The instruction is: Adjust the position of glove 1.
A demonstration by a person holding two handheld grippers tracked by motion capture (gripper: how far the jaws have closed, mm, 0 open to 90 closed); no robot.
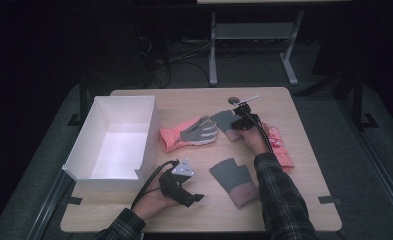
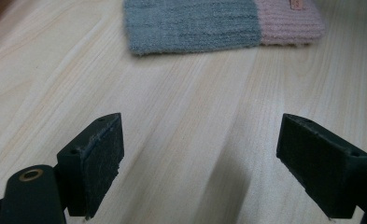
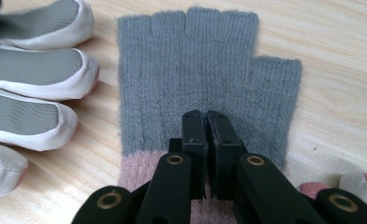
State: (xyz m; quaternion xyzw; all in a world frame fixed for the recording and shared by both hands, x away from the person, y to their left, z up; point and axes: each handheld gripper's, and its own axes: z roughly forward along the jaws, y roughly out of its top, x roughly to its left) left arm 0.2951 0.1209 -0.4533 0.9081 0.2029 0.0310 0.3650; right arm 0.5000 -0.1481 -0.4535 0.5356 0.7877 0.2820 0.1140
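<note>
On the left I had the left gripper [image 1: 196, 198] resting low over the tabletop [image 1: 294, 200], its fingers [image 2: 97, 163] spread wide with bare wood between them; a grey fingerless glove [image 1: 234, 179] lay just ahead of them, untouched. Farther right, my right gripper [image 1: 238, 121] sat on the second grey fingerless glove [image 3: 204, 79], beside the orange work glove [image 1: 189, 134]. Its fingers [image 3: 194, 140] were pressed together, pinching the knit near the pink cuff.
</note>
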